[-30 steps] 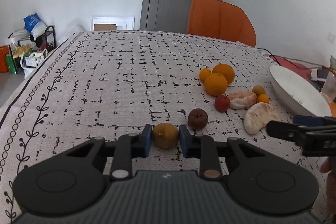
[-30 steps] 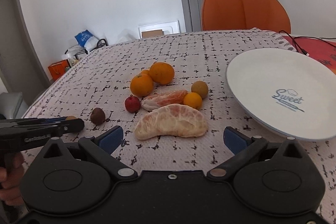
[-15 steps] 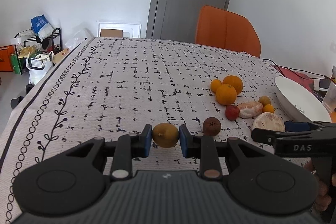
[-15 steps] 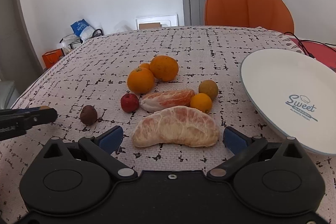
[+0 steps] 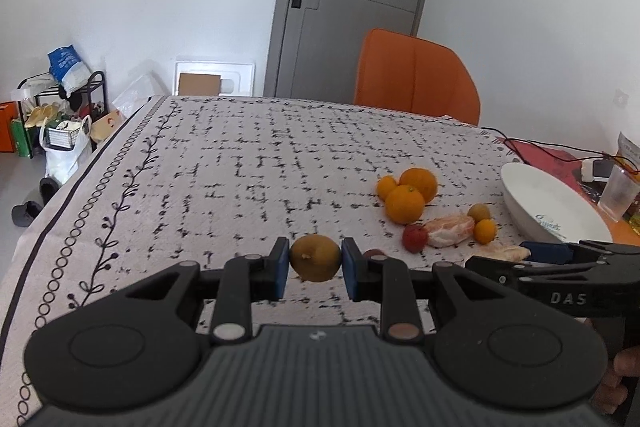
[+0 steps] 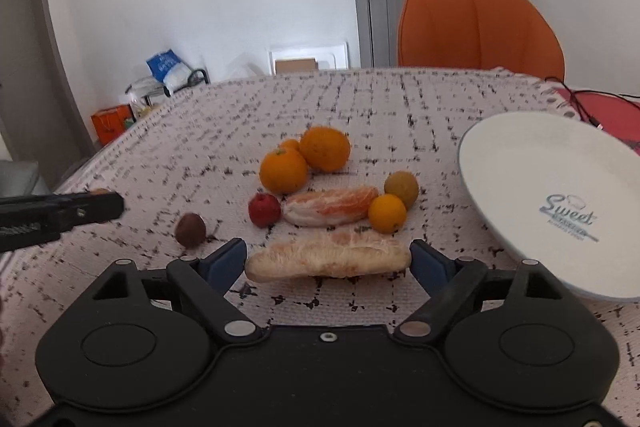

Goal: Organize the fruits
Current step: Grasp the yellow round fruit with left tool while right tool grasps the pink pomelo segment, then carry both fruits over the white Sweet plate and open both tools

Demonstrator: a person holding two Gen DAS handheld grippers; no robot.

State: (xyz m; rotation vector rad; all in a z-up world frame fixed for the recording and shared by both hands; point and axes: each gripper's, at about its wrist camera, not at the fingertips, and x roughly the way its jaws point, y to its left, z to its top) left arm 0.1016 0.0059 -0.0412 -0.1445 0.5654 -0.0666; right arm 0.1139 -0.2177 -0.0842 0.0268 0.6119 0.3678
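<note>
While the left claw [image 5: 315, 263] sits clenched on a round yellow-brown fruit [image 5: 315, 258] at lower centre, the right claw [image 6: 327, 259] stands released around a peeled pale pomelo wedge [image 6: 327, 258] on the bench, long axis crosswise between its blue pads [image 6: 224, 261].

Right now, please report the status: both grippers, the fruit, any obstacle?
Left gripper shut on yellow-brown fruit. Right gripper open around peeled pomelo wedge. White plate empty, nothing blocking it.
</note>
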